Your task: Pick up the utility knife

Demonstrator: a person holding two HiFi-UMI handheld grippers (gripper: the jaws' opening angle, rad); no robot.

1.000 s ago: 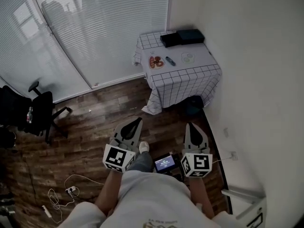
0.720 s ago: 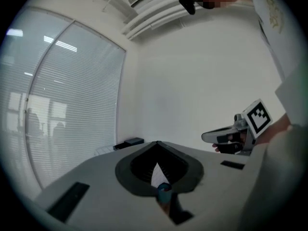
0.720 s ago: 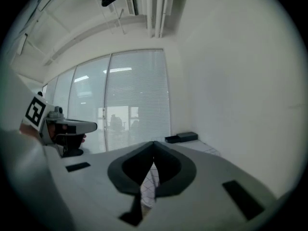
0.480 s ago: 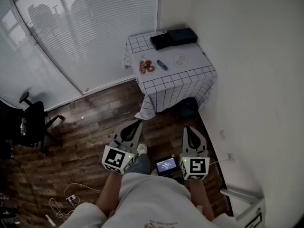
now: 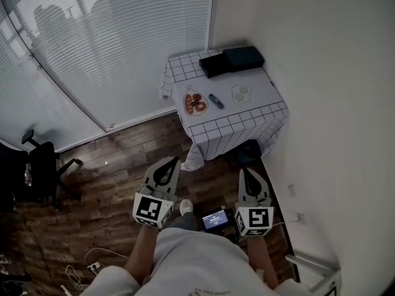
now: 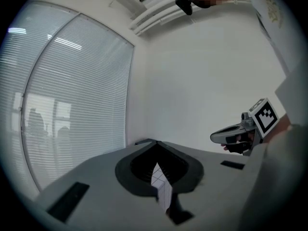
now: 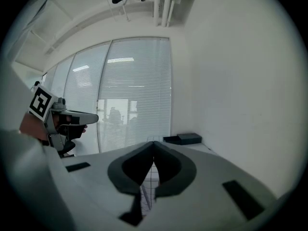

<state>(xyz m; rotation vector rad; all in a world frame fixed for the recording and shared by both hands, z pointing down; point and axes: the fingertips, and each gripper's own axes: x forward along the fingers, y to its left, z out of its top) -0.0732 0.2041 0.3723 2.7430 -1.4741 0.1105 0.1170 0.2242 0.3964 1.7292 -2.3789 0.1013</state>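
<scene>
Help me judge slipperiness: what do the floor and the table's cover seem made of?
The floor is apparently wood or wood-look laminate: brown planks with visible seams. The table cover looks like cloth: white with a dark grid, hanging in soft folds at the corners.

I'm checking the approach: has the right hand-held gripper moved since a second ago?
Yes. The right hand-held gripper has come nearer the checked-cloth table; the floor strip between them looks narrower in the head view.

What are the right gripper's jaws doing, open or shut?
Shut. In the right gripper view, the right gripper has its jaws' tips meeting, with nothing held between them.
</scene>
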